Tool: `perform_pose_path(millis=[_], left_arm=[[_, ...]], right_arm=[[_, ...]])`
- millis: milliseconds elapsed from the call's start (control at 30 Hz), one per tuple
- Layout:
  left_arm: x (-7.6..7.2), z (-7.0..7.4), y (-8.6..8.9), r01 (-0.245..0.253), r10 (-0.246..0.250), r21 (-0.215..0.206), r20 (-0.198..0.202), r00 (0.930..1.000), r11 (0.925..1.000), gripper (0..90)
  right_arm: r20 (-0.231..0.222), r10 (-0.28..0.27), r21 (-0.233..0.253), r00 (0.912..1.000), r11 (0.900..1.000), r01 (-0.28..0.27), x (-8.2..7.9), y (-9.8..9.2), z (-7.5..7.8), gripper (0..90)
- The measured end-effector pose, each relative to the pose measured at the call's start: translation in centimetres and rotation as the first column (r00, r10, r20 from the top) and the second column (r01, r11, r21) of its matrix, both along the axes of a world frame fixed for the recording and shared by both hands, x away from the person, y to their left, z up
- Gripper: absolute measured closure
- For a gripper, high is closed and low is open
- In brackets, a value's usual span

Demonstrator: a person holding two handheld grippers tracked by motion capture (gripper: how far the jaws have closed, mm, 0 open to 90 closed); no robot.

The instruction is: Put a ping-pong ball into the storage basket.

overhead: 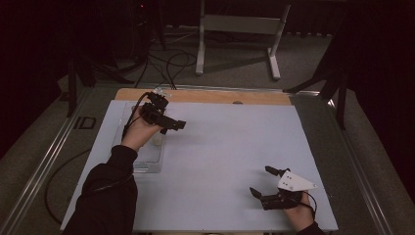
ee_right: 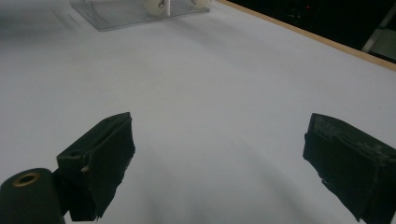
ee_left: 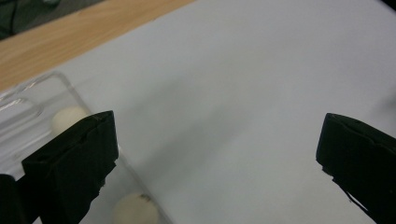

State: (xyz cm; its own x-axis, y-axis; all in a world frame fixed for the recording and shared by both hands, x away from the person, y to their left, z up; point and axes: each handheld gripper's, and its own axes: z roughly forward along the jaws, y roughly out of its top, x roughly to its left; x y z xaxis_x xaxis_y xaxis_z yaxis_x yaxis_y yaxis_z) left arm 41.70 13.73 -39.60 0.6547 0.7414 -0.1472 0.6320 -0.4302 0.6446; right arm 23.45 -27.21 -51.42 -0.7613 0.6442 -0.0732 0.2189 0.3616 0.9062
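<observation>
Left gripper [overhead: 169, 125] held above right edge of clear tray [overhead: 147, 164]; jaws spread wide, nothing gripped; two white balls [ee_left: 135, 211] seen in tray, just beside left jaw in left gripper view; right gripper [overhead: 266, 181] held well apart from tray, near front right of white mat [overhead: 230, 142]; jaws wide apart, nothing held.

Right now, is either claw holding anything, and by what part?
Nothing is held. The left claw is open beside the clear tray; the right claw is open too.
</observation>
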Motion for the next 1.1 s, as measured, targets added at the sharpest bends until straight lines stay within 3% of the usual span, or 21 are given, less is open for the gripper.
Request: perform_pose_path(millis=[267,400,600,1100], left_arm=[[-0.7,0.3,-1.2,0.052,-0.051,-0.04,0.017,0.9985,0.9978,0.1],[-0.9,0.3,-1.7,0.074,-0.073,-0.031,0.017,0.9972,0.9968,0.2],[-1.3,0.3,-2.3,0.105,-0.103,-0.056,0.029,0.9942,0.9929,0.2],[-3.1,0.1,-4.3,0.192,-0.19,-0.04,0.042,0.9808,0.9806,0.2]], right_arm=[[0.001,0.001,0.001,1.0,1.0,-0.001,0.0,0.0,0.1,8.6],[0.001,0.002,0.001,1.0,1.0,-0.002,0.0,0.0,0.1,8.6],[0.0,0.002,0.002,1.0,1.0,-0.002,0.0,0.0,0.1,8.6],[-0.001,0.006,-0.001,1.0,1.0,-0.006,0.0,0.0,0.0,8.6]])
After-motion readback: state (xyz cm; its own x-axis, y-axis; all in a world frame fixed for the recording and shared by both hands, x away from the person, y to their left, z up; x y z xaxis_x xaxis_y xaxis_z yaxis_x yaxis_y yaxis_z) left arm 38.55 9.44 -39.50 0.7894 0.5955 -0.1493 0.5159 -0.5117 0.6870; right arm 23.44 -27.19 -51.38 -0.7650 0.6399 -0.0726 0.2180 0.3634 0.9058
